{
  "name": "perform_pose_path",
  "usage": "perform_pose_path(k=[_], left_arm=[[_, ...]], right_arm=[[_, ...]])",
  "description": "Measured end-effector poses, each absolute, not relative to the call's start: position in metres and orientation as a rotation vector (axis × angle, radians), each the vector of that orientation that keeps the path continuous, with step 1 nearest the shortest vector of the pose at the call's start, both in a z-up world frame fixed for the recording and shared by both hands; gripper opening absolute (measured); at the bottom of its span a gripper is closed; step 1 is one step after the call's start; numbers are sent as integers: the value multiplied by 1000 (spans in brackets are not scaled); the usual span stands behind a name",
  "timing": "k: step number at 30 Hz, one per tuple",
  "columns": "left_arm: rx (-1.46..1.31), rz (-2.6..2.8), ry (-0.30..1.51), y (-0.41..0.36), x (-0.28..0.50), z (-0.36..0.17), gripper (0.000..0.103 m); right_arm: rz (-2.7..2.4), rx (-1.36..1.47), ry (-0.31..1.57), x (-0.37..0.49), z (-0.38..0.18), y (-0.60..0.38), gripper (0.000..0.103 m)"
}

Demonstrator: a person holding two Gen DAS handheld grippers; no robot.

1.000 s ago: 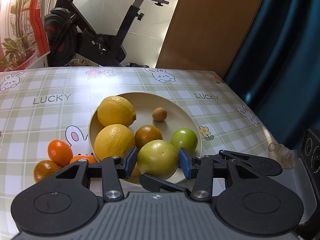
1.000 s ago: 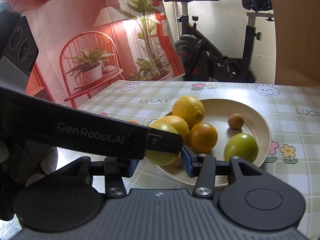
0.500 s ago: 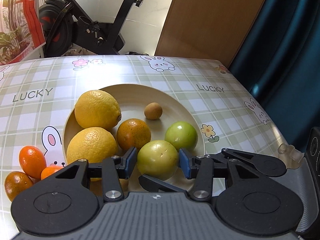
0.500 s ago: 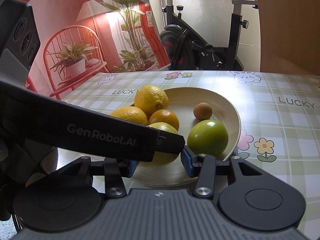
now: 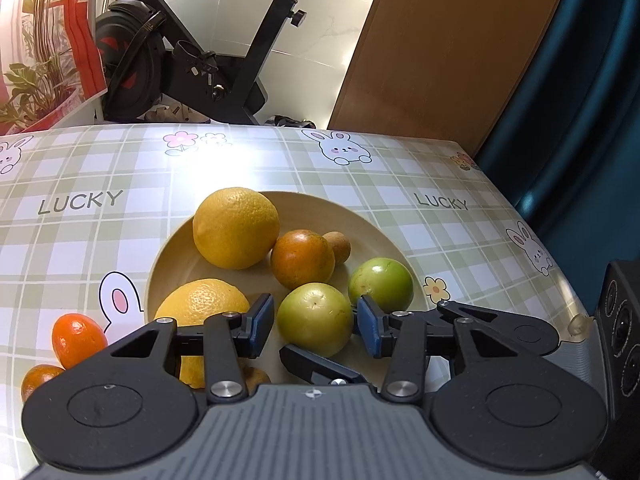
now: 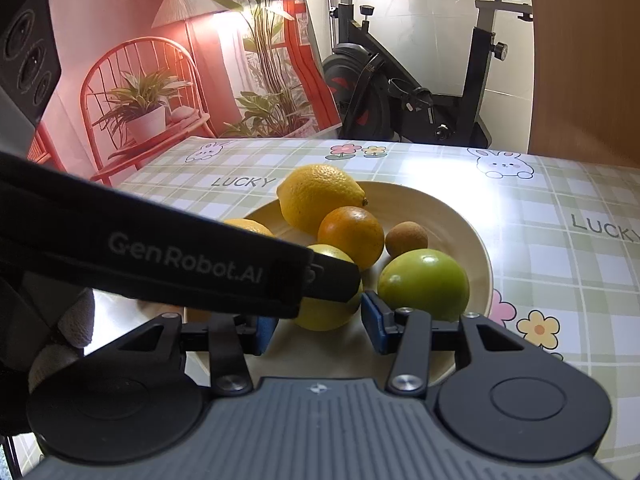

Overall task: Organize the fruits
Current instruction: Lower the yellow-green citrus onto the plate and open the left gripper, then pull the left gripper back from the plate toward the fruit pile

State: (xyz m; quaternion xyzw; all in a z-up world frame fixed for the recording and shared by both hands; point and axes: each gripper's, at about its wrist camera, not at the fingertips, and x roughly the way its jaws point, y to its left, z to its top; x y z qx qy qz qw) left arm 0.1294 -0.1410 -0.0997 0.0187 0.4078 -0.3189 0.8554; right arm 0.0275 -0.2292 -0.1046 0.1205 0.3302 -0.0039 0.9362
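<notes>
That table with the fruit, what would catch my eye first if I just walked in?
Probably the cream plate mid-table, heaped with lemons, an orange and two green fruits. The left gripper has its blue pads either side of the nearer green fruit. Small oranges lie off the plate, on the checked cloth.

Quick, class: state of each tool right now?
Left tool: open, fingers either side of the yellow-green fruit on the plate, not gripping.
Right tool: open, empty.

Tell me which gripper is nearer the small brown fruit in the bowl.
Hard to separate; probably the left. The left gripper sits at the bowl's near rim, the small brown fruit beyond its jaws; the right gripper is also at the rim.
</notes>
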Motion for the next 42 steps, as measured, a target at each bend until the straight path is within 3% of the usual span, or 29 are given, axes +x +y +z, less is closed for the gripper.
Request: perform_pose_path(k=[30, 42], left_arm=[[41, -653, 781, -123, 118, -74, 48], [59, -609, 715, -70, 111, -48, 48]], right_arm=[[-49, 255, 632, 46, -91, -234, 49], [-42, 267, 567, 22, -72, -216, 49]])
